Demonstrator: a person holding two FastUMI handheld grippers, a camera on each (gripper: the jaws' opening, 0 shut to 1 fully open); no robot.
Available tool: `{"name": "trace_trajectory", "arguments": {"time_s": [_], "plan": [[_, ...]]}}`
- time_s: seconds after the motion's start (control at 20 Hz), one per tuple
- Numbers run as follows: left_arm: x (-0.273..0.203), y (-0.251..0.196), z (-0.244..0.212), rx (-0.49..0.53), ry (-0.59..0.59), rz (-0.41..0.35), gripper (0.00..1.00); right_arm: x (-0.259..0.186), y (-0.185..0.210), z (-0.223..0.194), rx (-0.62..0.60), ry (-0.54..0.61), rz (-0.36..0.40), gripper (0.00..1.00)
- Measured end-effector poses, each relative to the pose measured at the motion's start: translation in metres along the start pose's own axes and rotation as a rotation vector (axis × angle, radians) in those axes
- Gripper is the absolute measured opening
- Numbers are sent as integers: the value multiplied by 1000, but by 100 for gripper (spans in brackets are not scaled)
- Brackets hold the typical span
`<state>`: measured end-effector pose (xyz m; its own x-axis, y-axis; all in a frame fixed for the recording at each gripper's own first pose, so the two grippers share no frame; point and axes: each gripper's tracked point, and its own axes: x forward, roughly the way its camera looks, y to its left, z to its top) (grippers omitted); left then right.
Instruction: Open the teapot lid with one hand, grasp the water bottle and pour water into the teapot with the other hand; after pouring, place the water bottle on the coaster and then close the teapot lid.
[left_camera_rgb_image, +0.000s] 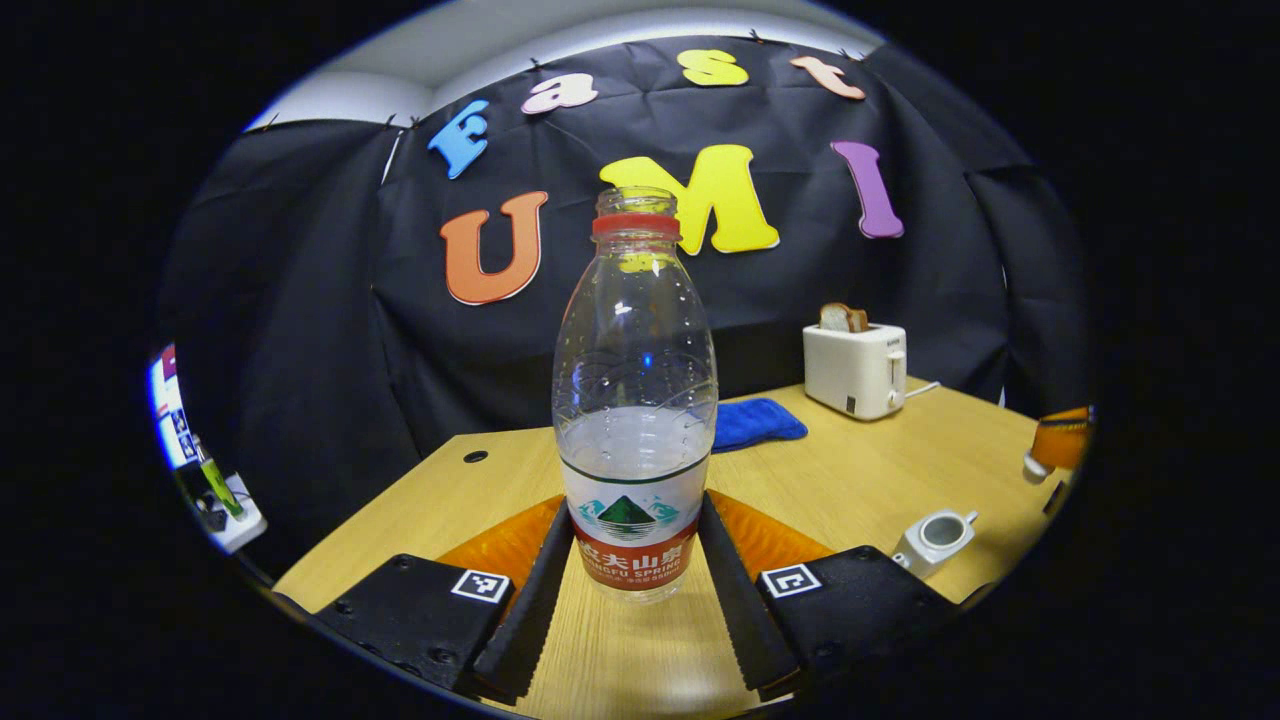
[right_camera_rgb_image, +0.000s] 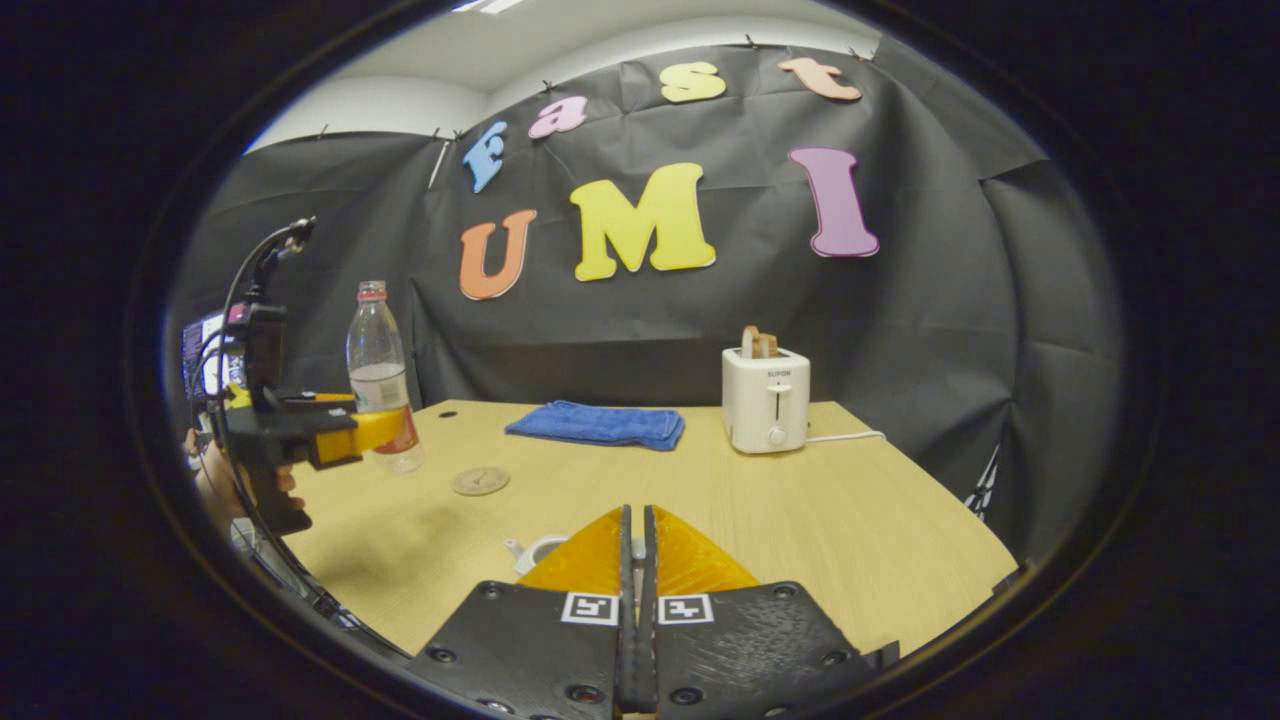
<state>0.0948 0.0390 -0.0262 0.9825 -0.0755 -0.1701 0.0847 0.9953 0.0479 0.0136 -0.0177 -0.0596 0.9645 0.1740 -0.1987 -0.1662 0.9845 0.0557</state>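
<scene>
The left tool (left_camera_rgb_image: 632, 575) is seen with its fingers closed against both sides of the clear plastic water bottle with a red cap ring (left_camera_rgb_image: 634, 400), which is held upright, about half full, near the left edge of the light wooden tabletop (left_camera_rgb_image: 860, 480). The small white teapot (left_camera_rgb_image: 932, 540), its lid off, lies to that tool's right toward the near edge, so a rightward carry and tilt is judged necessary. The right tool (right_camera_rgb_image: 636, 560) is pressed together just above the teapot; whether the lid is pinched cannot be told.
</scene>
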Motion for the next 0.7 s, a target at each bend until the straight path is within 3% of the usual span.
{"name": "trace_trajectory", "arguments": {"time_s": [0.15, 0.35, 0.7], "plan": [[24, 4, 19, -83, -54, -22, 76, 3, -2, 0, -4, 3, -9, 0], [62, 11, 21, -79, -91, -46, 76, 5, -9, -1, -8, 7, -29, 0], [114, 11, -27, -115, 9, -59, 77, 19, -17, -15, -10, 46, -45, 0]]}}
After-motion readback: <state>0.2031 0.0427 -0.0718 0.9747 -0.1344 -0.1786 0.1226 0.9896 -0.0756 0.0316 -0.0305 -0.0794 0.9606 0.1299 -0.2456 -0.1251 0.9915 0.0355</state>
